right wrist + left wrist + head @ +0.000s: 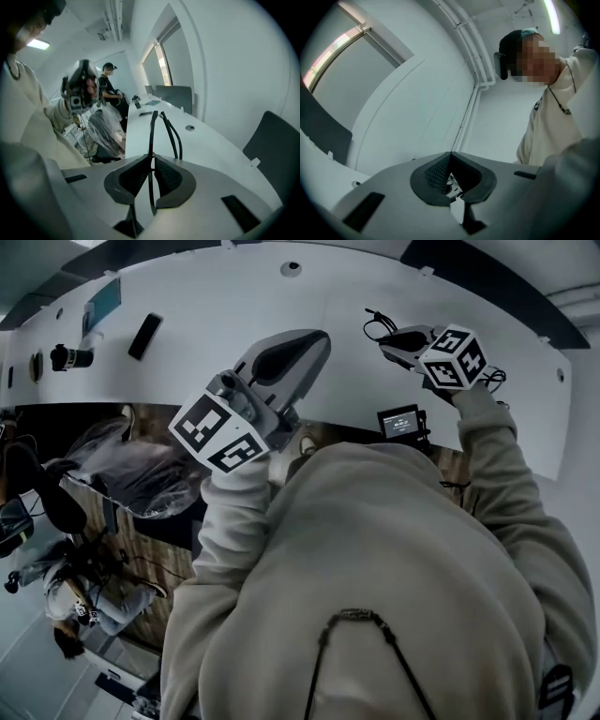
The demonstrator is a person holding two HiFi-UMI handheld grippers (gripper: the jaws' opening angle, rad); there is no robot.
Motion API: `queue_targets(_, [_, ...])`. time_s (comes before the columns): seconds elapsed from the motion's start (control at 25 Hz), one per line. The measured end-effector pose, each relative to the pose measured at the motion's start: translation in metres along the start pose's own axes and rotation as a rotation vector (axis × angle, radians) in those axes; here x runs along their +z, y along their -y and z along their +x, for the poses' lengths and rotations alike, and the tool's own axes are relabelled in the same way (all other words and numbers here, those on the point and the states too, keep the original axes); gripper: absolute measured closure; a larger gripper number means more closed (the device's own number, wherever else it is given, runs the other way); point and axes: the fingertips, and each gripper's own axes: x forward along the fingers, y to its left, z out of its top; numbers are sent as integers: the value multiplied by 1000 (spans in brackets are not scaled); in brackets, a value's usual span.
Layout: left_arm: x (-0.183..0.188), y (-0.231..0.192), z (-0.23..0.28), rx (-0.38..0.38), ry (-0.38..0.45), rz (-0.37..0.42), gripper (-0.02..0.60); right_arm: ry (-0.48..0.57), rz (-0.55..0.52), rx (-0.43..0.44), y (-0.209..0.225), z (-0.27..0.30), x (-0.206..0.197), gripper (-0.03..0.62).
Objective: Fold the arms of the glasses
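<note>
- A white curved table (pixel 394 287) spans the top of the frame.
- At upper right, the right tool (pixel 151 161) is clenched on black glasses (pixel 153 127).
- At centre, the left tool (pixel 450 159) is clenched tight and empty.

White table (pixel 337 296): broad bare stretch mid-span, around the cable hole (pixel 292 269). Black slab (pixel 145 336) lies toward the left end. Small screen device (pixel 401 421) sits by the near edge. Right gripper (pixel 151 161), clamped on glasses (pixel 153 133), occupies the right end. Plastic-wrapped chair (pixel 141 474) crowds the floor at left.
</note>
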Motion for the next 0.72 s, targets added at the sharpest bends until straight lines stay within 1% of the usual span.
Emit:
queue_targets(0.24, [-15, -11, 2, 50, -39, -14, 577, -233, -90, 8, 34, 78, -74, 536])
queue_targets(0.36, [-23, -11, 2, 58, -54, -23, 577, -352, -146, 8, 42, 105, -110, 536])
queue_targets(0.52, [-27, -6, -5, 50, -43, -47, 577, -511, -253, 24, 51, 130, -151, 536])
queue_targets(0.64, [-33, -8, -16, 62, -8, -104, 577, -576, -276, 48, 45, 142, -179, 536])
queue_targets(0.72, [-34, -13, -20, 84, 3, -118, 577, -598, -290, 59, 44, 146, -185, 536])
